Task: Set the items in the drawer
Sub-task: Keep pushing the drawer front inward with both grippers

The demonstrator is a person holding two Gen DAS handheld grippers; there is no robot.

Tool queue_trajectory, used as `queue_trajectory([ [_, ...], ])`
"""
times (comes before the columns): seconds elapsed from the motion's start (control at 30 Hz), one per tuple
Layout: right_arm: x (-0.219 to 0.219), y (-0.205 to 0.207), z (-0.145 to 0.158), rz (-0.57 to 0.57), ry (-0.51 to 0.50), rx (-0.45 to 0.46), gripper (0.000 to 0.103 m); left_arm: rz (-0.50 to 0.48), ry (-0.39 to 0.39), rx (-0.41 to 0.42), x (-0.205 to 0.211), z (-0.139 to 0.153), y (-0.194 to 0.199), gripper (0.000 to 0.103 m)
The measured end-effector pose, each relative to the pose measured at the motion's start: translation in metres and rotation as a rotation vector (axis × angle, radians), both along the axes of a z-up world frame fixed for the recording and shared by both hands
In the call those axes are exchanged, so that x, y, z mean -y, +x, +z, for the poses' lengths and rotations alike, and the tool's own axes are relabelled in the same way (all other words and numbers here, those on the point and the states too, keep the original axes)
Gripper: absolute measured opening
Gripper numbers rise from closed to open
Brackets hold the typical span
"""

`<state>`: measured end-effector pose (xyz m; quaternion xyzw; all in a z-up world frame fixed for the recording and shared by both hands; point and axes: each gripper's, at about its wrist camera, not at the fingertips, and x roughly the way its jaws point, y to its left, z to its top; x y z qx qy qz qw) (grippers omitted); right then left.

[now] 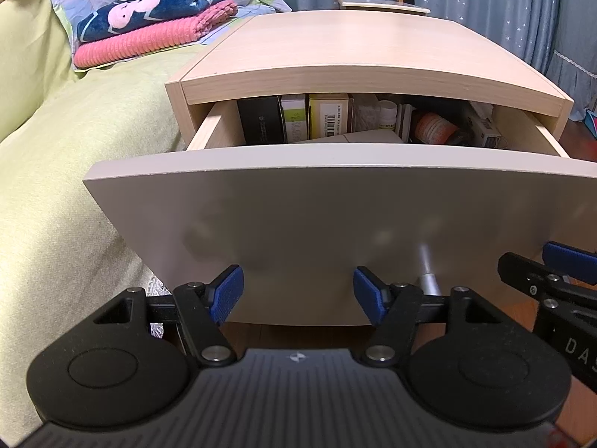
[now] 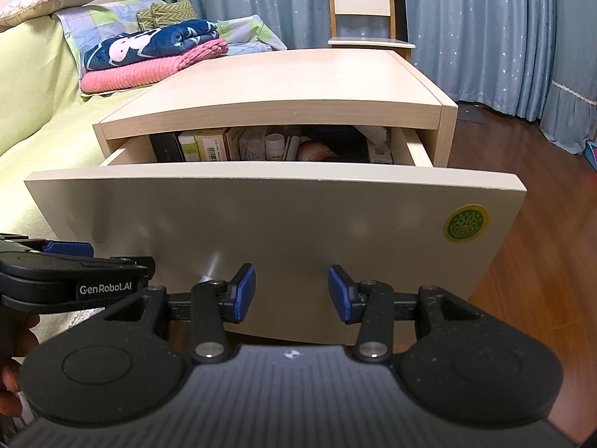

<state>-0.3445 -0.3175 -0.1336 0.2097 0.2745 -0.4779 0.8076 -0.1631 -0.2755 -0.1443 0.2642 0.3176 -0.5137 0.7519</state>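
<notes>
**Bedside drawer open, both grippers low in front of its panel**

Bedroom scene: green bed (image 1: 56, 156) to the left, blue curtains (image 2: 485, 30) behind, wood floor (image 2: 541, 261) to the right. Folded blankets (image 1: 149, 18) are stacked on the bed. Nightstand (image 1: 335, 44) is seen with its drawer (image 1: 317, 201) pulled partway out; the top overhangs the rear of the opening.

Drawer contents are visible in a row along the back: a black box (image 1: 261, 119), a green-white box (image 1: 294, 117), a barcode box (image 1: 328, 115), a white bottle (image 1: 387, 114) and an orange roll (image 1: 433, 127). Items appear to be inside already; nothing loose is seen on the nightstand top.

Left gripper (image 1: 298, 295) is shown with jaws spread and empty. Right gripper (image 2: 291, 293) is likewise spread and empty, though less widely. Neither is seen touching the panel, though contact cannot be ruled out.

Key relation: the drawer front lies straight ahead of both jaws and above them, its long axis running left-right across both views. A metal knob (image 1: 429, 280) is seen low on the panel, just right of the left gripper's right finger and just left of the right gripper's left finger, so it sits between the two tools. Both are about equally near; which one is nearer cannot be told.

Judged step: closing the drawer, by a forward push on the panel. Risk judged: an off-centre push could skew the drawer.
</notes>
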Motion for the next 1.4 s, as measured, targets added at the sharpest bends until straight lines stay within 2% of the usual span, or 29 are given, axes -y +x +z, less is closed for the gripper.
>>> queue_trajectory([
  [1.0, 0.007, 0.006, 0.003, -0.018, -0.013, -0.007, 0.04, 0.027, 0.005, 0.008, 0.003, -0.004, 0.002, 0.067],
  [1.4, 0.01, 0.007, 0.006, -0.021, -0.034, -0.006, 0.04, 0.032, -0.023, 0.004, 0.002, -0.001, 0.004, 0.067],
])
